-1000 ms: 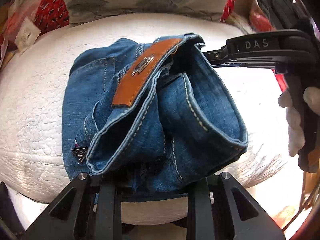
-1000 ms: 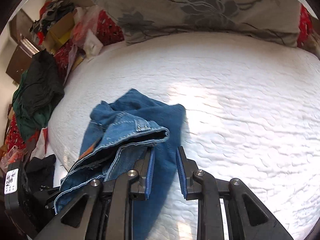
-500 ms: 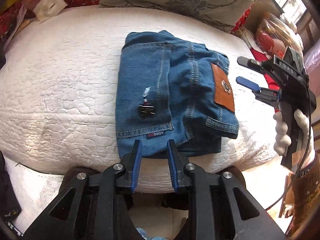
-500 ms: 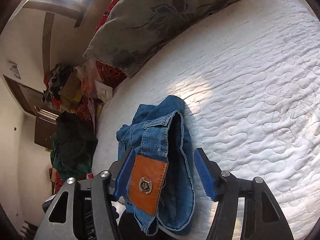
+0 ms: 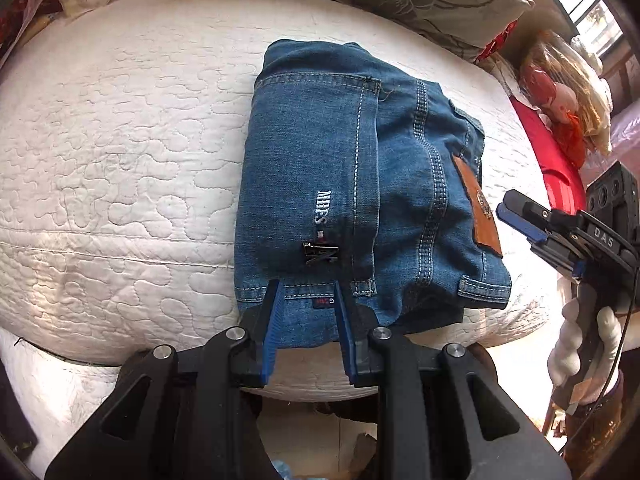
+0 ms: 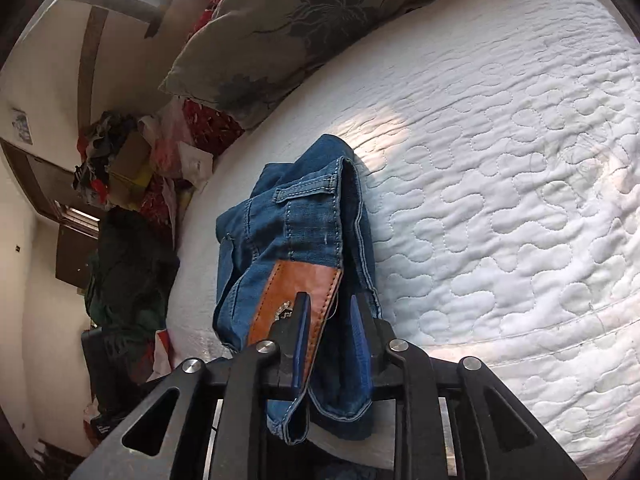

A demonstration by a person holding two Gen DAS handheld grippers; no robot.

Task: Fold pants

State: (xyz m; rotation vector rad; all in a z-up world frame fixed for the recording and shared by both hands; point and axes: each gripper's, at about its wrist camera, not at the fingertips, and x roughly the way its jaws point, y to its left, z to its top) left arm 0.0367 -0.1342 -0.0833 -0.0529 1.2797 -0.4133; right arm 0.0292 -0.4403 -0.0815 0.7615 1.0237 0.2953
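Jeans (image 5: 360, 184) apparently between both fingers (image 5: 271, 316)

Left gripper (image 5: 307, 292) low at the near edge, jaws parted with a gap between the blue pads (image 5: 269, 328), nothing clamped. Right gripper (image 5: 506, 210) off to the right in the left wrist view, held in a white-gloved hand (image 5: 580, 344) by its upright handle, tips pointing left. From its own camera the right gripper's (image 6: 329, 304) jaws stand part-way open, blue pads (image 6: 301, 340) apart.
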